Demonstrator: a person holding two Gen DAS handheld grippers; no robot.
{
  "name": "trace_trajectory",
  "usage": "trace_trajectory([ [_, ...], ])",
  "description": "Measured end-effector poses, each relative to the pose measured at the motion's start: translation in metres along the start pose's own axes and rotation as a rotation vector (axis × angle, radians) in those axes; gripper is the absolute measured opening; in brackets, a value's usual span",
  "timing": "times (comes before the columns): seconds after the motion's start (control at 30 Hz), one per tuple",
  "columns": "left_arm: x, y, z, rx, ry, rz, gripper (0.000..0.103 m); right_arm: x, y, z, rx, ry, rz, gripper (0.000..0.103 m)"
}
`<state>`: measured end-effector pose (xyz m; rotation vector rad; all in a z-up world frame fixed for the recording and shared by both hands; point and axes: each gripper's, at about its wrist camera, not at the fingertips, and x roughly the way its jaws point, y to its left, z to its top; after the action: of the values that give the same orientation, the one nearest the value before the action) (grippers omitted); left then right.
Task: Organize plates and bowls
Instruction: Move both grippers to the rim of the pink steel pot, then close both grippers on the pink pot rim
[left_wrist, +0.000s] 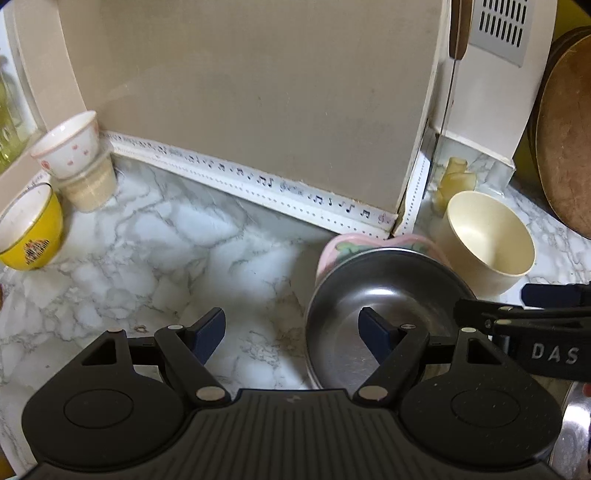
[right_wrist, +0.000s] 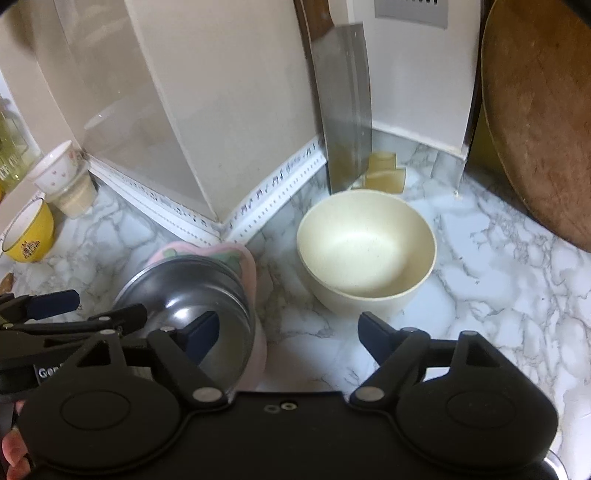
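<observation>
A steel bowl (left_wrist: 373, 306) sits nested in a pink bowl (left_wrist: 334, 249) on the marble counter; both show in the right wrist view, steel (right_wrist: 184, 291) and pink (right_wrist: 245, 266). A cream bowl (left_wrist: 487, 240) stands to their right, also in the right wrist view (right_wrist: 365, 251). My left gripper (left_wrist: 291, 332) is open, its right finger over the steel bowl. My right gripper (right_wrist: 288, 332) is open, its left finger over the steel bowl, the cream bowl just ahead. A yellow bowl (left_wrist: 31, 229) and stacked white and beige cups (left_wrist: 77, 158) stand at far left.
A beige wall panel (left_wrist: 258, 92) and music-note trim (left_wrist: 258, 181) back the counter. A cleaver (right_wrist: 345, 110) leans in the corner behind the cream bowl. A round wooden board (right_wrist: 543, 118) leans at the right. Yellow sponges (right_wrist: 384, 173) lie by the cleaver.
</observation>
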<state>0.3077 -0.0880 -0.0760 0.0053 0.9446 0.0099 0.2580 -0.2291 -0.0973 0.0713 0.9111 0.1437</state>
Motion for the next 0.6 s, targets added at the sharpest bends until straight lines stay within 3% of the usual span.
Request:
trace_trajectory([
  [0.1,0.005,-0.001,0.000,-0.003,0.015,-0.005,0.078,0.007,0.000,-0.002,-0.007,0.020,0.005,0.074],
  [0.17,0.007,-0.002,-0.001,-0.001,0.018,-0.006,0.077,0.009,0.000,-0.002,-0.015,0.029,0.012,0.064],
  [0.23,0.009,-0.003,-0.001,0.005,0.030,-0.014,0.061,0.010,0.000,-0.002,-0.015,0.036,0.017,0.057],
  [0.4,0.014,-0.004,-0.002,0.004,0.051,-0.025,0.040,0.012,0.001,-0.003,-0.011,0.053,0.040,0.041],
  [0.6,0.013,-0.004,-0.001,-0.010,0.057,-0.034,0.025,0.009,0.007,-0.003,-0.020,0.056,0.066,0.023],
])
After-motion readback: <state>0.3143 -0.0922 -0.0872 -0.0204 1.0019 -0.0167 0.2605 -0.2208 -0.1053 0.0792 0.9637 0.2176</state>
